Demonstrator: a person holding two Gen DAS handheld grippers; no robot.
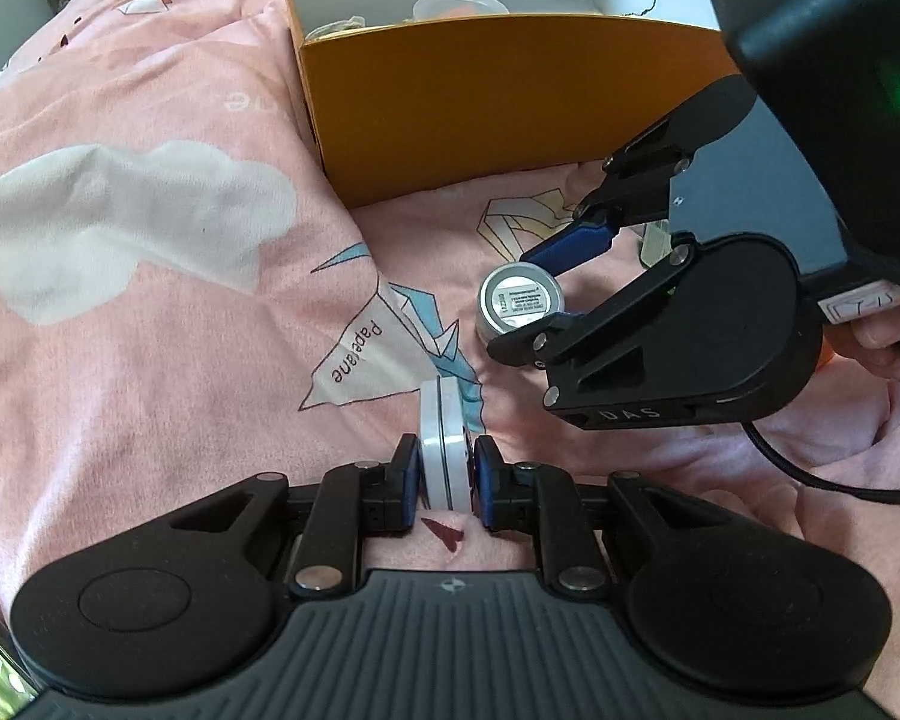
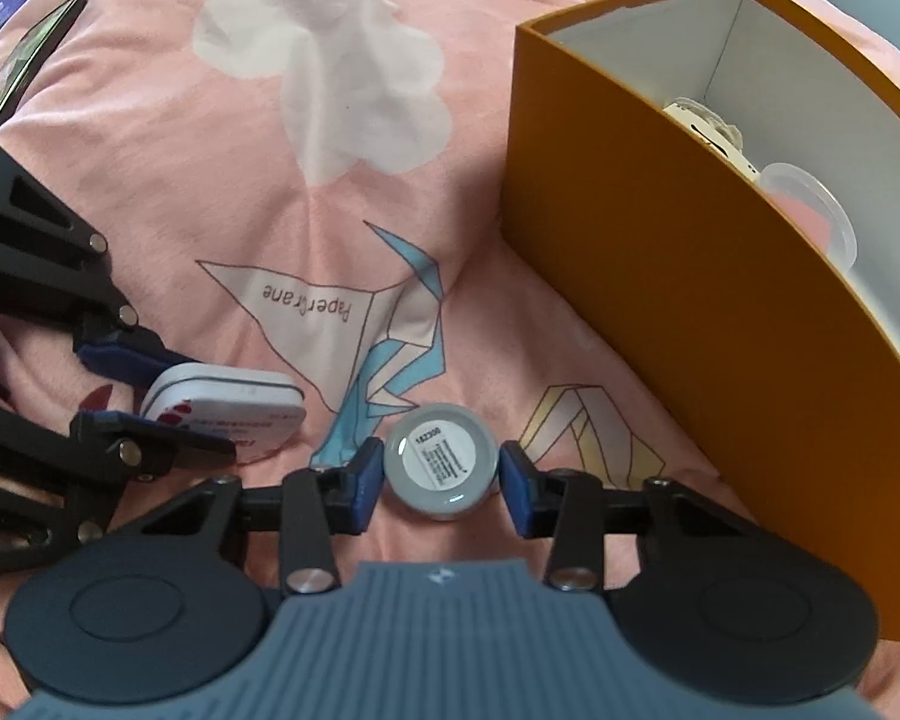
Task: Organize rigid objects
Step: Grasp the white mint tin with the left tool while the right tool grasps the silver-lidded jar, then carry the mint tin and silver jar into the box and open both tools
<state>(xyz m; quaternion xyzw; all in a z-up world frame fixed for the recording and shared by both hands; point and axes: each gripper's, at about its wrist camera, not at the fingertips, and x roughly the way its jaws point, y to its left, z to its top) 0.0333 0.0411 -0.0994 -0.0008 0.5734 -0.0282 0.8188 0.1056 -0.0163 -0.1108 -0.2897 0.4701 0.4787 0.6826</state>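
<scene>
Both hands at a tin on the bed, orange box just beyond.

The left gripper [image 1: 445, 480] has its fingers clamped on the flat white tin [image 1: 444, 450], held on edge, long axis pointing ahead toward the orange box [image 1: 510, 102]. The right gripper [image 2: 441, 477] straddles the round jar [image 2: 442, 470], fingers apart, perhaps just touching; the box lies to its right. The box's contents are mostly hidden behind its wall.

left wrist: low over bed [image 1: 150, 300], close, facing orange box [image 1: 480, 102] | right wrist: low, close, box at right | shared: box, bedspread crane print [image 2: 354, 312]
</scene>
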